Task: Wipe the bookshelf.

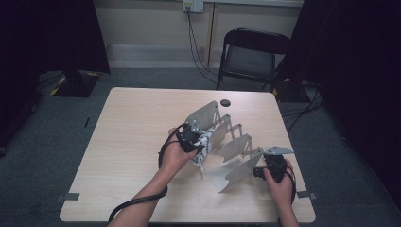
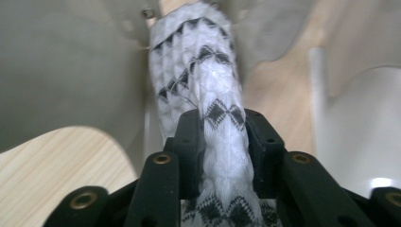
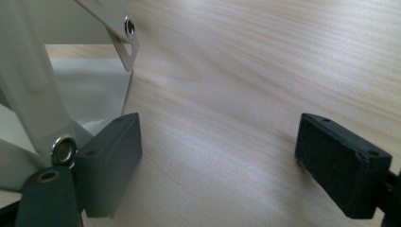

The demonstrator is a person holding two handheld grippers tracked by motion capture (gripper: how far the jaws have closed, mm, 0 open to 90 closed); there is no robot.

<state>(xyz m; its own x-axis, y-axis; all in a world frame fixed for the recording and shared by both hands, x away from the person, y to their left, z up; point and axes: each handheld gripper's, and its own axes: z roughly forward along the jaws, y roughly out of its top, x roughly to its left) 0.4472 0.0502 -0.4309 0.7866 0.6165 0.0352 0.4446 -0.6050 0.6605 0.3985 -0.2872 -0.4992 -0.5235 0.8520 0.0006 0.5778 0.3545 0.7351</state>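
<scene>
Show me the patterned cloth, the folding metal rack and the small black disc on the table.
patterned cloth point(image 2: 222, 142), left gripper view, the stretch between the jaws
folding metal rack point(image 1: 236, 172), high view, nearest plate
small black disc point(image 1: 225, 102), high view, its middle

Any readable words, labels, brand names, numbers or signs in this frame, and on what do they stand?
None can be read.
The cloth held in the left gripper bears a black zigzag and diamond pattern, no lettering.
The metal folding rack, table and wall socket show no legible marks.
</scene>
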